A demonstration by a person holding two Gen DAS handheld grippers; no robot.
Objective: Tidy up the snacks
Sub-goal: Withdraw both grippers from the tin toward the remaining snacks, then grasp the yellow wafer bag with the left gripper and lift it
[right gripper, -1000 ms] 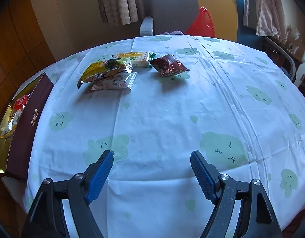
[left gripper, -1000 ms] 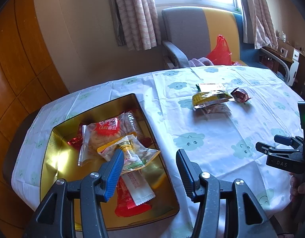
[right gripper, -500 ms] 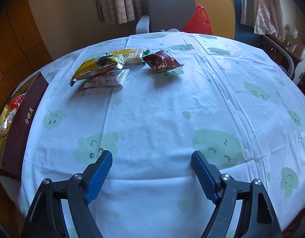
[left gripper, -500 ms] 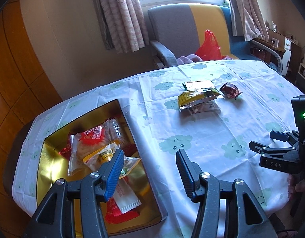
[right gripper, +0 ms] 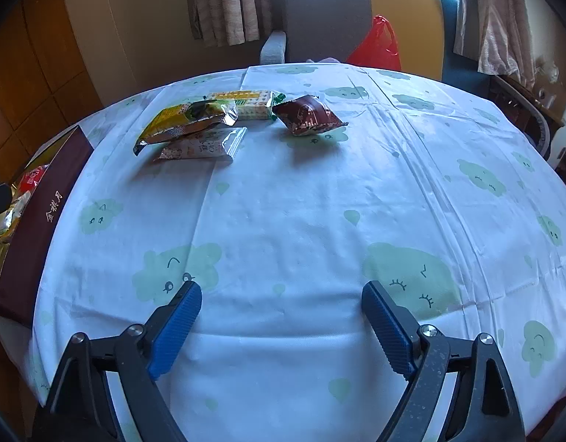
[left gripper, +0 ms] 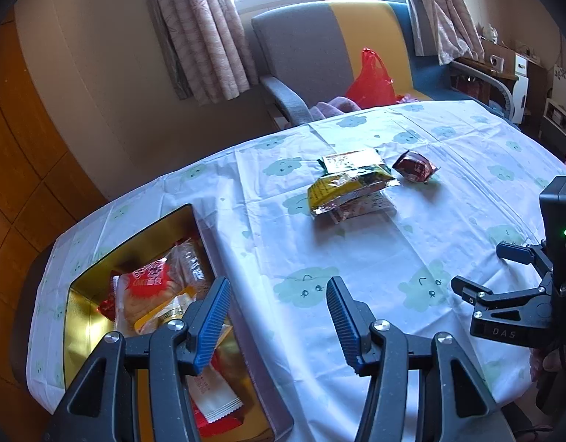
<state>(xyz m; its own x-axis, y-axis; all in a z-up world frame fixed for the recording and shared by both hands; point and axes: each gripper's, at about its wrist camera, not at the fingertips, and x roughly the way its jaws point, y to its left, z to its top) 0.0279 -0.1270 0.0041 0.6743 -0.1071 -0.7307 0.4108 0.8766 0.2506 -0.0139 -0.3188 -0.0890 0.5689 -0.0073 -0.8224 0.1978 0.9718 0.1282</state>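
With several packets already in the gold-lined gift box (left gripper: 80, 294) and four left on the cloud-print tablecloth (right gripper: 301, 202), the step in hand looks like reaching for the next loose snack, and it would go best if the right gripper (right gripper: 281, 318) took the outlying dark red packet (right gripper: 306, 116) first, since that one lies free of the others and can be pinched across its puffed middle without dragging a neighbour. The jaws of the right gripper are opening and stand wide with only bare cloth between them, so they would clear the packet on the way down; closing should wait until both blue pads straddle it. The yellow packet (right gripper: 183, 121) rests partly on the pale clear-ended packet (right gripper: 205, 145) and touches the green-and-white cracker pack (right gripper: 246, 105), so it should be lifted off the top before the ones beneath. From the right gripper, the red packet sits well apart at about twelve o'clock, the stacked three at about eleven, and the box's maroon side (right gripper: 43, 221) at nine. The left gripper (left gripper: 275, 318) hangs empty, its jaws moderately apart, over the cloth beside the box's right wall; in its view the box falls at about nine o'clock and the loose pile at about one.
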